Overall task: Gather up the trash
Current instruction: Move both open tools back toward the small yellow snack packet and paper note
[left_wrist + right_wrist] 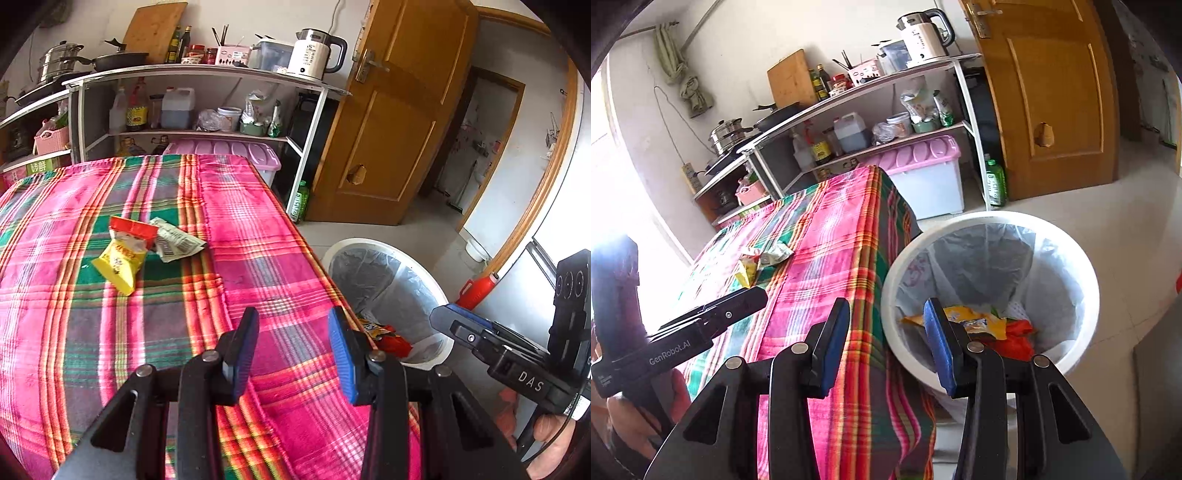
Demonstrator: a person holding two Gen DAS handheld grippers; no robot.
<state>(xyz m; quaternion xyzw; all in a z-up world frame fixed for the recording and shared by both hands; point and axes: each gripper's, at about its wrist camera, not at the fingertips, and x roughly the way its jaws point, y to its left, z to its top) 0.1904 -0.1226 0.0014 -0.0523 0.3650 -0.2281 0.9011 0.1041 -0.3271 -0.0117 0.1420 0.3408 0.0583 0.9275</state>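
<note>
Yellow crinkled snack wrapper [120, 264] lies on the plaid tablecloth [258, 240]; both grippers, left gripper [293, 352] and right gripper [886, 345], spread empty. Reach low, pinching its middle.

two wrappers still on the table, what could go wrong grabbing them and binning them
1. The yellow-red snack bag and the white wrapper overlap, so a pinch might lift both and drop one.
2. The plaid cloth may snag in the left gripper.
3. The white bin stands beside the table edge; a short release could miss.
</note>
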